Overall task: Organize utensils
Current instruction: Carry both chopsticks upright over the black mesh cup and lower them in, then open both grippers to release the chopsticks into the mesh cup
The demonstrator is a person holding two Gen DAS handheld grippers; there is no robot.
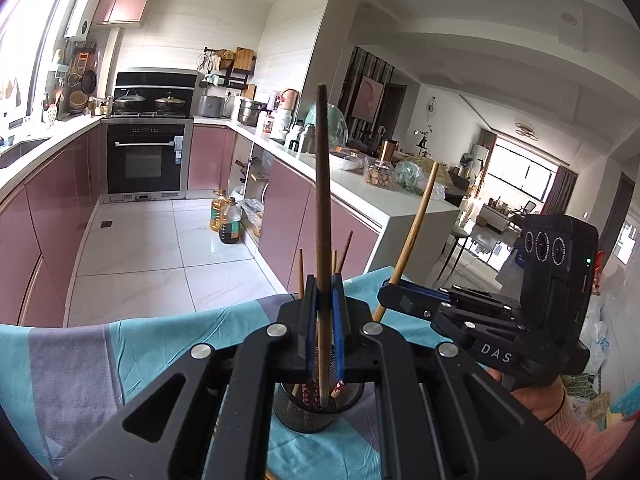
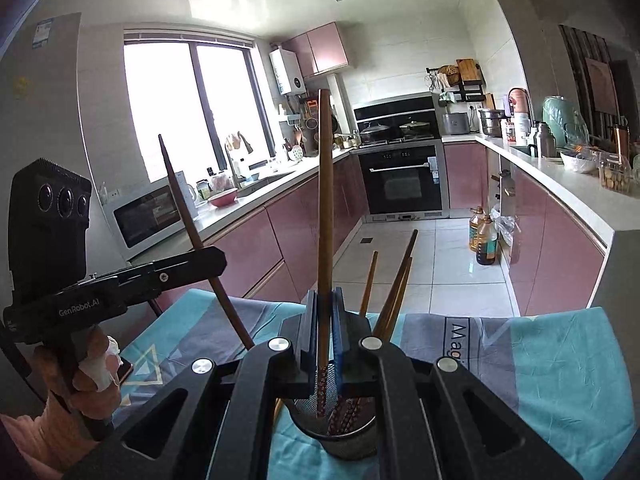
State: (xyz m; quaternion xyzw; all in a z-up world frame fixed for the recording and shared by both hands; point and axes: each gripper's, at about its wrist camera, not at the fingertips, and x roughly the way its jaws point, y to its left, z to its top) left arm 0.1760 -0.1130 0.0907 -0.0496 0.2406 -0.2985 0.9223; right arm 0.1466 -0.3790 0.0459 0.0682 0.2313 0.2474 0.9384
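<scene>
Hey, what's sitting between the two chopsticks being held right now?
In the right wrist view, only bare cloth and open air separate the dark chopstick in the left gripper from the lighter chopstick in the right gripper.

Left gripper [image 1: 323,300] jaws clamp dark chopstick [image 1: 322,184] above mesh holder [image 1: 316,404].

"DAS" reads white on the right claw [image 1: 386,300] body; "GenRobot.AI" sits on the left claw [image 2: 216,258] body; the cloth [image 2: 560,360] shows "Mag", cut off.

Both wrist cameras look close down their fingers, sharing the mesh cup [image 1: 316,408] (perhaps kitchen too)
</scene>
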